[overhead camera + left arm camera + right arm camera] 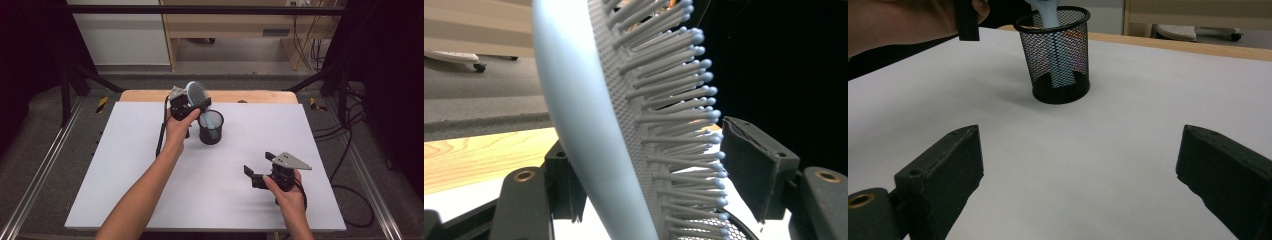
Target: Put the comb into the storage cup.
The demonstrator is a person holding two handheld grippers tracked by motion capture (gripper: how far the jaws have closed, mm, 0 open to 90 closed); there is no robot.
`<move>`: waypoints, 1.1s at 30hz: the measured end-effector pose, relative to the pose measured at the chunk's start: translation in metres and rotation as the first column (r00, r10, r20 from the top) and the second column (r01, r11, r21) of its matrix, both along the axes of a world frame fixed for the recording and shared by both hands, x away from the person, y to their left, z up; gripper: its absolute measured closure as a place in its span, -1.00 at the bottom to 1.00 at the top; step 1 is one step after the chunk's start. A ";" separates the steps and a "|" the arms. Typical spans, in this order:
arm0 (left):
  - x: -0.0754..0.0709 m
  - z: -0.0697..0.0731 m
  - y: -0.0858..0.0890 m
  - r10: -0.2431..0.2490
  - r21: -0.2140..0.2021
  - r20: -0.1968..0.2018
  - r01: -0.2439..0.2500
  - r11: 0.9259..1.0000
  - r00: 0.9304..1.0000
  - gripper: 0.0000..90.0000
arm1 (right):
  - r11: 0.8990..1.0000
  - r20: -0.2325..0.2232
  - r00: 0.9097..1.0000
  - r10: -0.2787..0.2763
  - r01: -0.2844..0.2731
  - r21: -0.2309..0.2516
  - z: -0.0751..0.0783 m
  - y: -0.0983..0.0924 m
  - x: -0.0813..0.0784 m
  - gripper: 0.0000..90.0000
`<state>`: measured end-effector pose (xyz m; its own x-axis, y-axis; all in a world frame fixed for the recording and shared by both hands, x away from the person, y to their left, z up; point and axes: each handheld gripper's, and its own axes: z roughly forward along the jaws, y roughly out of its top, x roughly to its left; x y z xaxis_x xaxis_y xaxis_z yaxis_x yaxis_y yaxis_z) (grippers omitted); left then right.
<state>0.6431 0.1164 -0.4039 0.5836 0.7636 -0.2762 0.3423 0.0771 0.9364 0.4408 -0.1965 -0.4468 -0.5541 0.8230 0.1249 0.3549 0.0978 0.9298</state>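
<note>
The hairbrush stands handle-down in the mesh cup; the left gripper flanks its head, jaws apart. Nearer than the cup, the right gripper gapes empty.

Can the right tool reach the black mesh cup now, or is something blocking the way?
Probably yes: bare white table lies between the open right tool and the mesh cup; nothing stands between.

Grey floor, pale wood cabinet behind table, black curtains both sides.
</note>
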 end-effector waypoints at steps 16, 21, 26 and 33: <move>0.000 -0.003 0.000 0.015 0.030 -0.001 -0.015 0.999 1.000 -0.51 | 1.000 -0.001 1.000 0.005 -0.005 -0.005 0.000 0.001 0.000 -0.88; -0.001 -0.002 -0.001 0.030 0.062 0.008 -0.030 0.998 1.000 -0.63 | 1.000 -0.002 1.000 0.006 -0.006 -0.004 0.000 0.001 0.000 -0.88; -0.003 -0.002 0.000 0.038 0.068 0.015 -0.039 0.997 0.999 -0.75 | 1.000 -0.002 1.000 0.006 -0.006 -0.005 0.000 0.001 0.000 -0.88; -0.003 -0.002 0.002 0.061 0.057 0.009 -0.061 0.996 0.998 -0.90 | 1.000 -0.003 1.000 0.009 -0.009 -0.009 0.000 0.001 0.000 -0.88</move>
